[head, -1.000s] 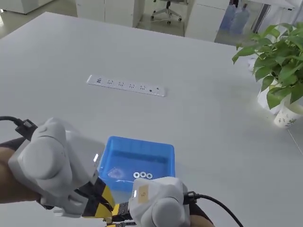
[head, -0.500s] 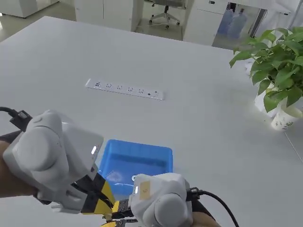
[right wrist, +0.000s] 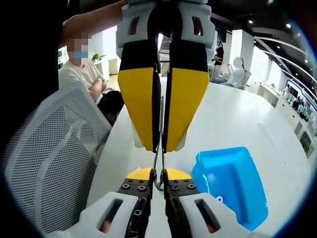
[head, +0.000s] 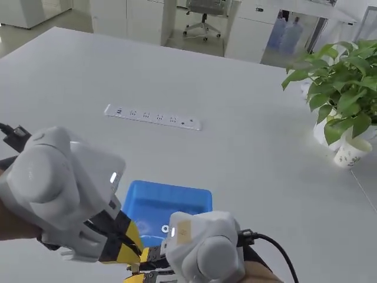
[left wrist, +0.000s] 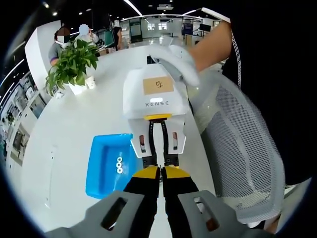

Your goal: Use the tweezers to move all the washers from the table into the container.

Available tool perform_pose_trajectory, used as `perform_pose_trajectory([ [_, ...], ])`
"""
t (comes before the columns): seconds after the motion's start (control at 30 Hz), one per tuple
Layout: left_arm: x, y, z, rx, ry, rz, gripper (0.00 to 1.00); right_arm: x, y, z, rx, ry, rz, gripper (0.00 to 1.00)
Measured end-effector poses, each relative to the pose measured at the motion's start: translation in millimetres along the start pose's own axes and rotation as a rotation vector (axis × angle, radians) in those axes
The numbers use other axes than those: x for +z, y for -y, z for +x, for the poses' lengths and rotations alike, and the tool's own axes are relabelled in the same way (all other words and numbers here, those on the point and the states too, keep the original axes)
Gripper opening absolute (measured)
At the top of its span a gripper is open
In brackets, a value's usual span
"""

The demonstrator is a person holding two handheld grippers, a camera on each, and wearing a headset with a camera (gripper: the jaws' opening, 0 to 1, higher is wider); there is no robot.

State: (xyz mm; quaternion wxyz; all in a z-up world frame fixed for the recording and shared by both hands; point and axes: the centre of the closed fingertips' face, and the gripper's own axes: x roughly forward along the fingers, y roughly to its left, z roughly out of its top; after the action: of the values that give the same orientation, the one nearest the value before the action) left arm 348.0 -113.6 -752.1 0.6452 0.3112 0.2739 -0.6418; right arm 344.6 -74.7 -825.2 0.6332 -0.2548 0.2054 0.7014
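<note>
Worktop: pale grey, spans most of the head view; the claws work at its bottom edge.
Chair: white mesh back, right side of the left gripper view, off the worktop.
Plant: potted, leafy, upper right of the head view, well apart from the work.
Container: blue open tray, lower centre of the head view, just above the two claws.
Left claw: yellow-tipped jaws pressed almost together; in the right gripper view they come down from the top edge with a thin metal strip running between them.
Right claw: jaws likewise drawn close, tip to tip with the left claw, pinching the lower end of the same strip.
Power strip: white, flat, left of centre in the head view, well above the container.
Tweezers: slim metal, held between both claws at once, beside the container and not over it.
Washers: three in a short row on the container floor.
Step in hand: judged a re-grip or handover of the tweezers between claws, not a pick.
Progress: seemingly late, as the washers made out lie in the container.
Next move calls for: settling the tweezers firmly in one claw, tips free, then scanning the worktop for any washer left.
</note>
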Motion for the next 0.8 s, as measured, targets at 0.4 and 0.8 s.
perform_pose_trajectory([
  [0.4,10.8,-15.1,-11.2,0.014,0.006,0.013,0.05,10.9,17.4,-12.4,-0.018,0.001,-0.019,0.09],
  [0.8,17.6,-32.1,-18.6,0.030,0.004,0.033,0.05,18.1,36.0,-20.2,-0.040,0.001,-0.043,0.09],
])
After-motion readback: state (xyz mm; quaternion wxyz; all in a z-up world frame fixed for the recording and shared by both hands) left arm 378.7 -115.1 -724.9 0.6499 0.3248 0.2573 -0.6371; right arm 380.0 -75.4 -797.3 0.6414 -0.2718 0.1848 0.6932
